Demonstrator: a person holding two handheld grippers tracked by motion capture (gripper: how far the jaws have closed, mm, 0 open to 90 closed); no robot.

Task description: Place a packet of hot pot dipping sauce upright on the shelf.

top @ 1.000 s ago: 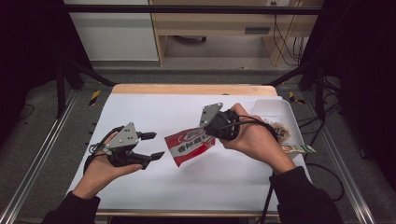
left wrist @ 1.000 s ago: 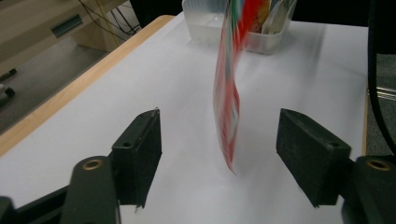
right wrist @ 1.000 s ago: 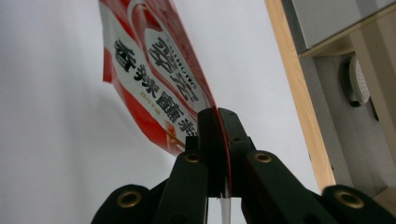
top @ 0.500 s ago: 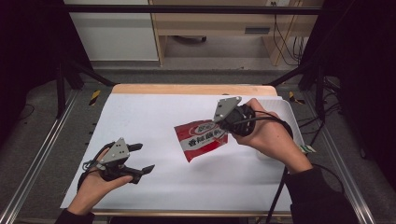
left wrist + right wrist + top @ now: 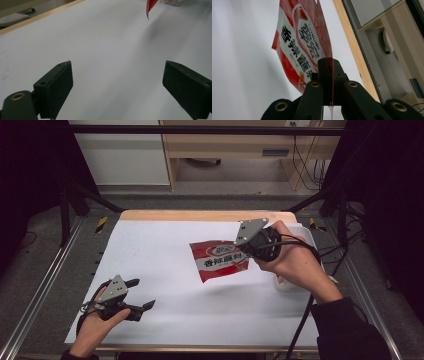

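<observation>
Now R gripper [image 5: 248, 251] pinches red packet [image 5: 220, 260] edge above table [image 5: 165, 240].

A white sheet [image 5: 170, 265] covers the wooden table [image 5: 200, 215]. 1 clear plastic container [image 5: 305, 237] sits at its right edge, against grey floor [image 5: 45, 245].

Ahead of the left claw [image 5: 142, 294] the white surface [image 5: 165, 260] lies bare, with free passage between its wide-set jaws and onward. The red packet [image 5: 220, 260], pinched in the right claw [image 5: 248, 251], hangs above the surface well beyond it. Just behind the right claw a white container [image 5: 305, 236] blocks that edge.
</observation>
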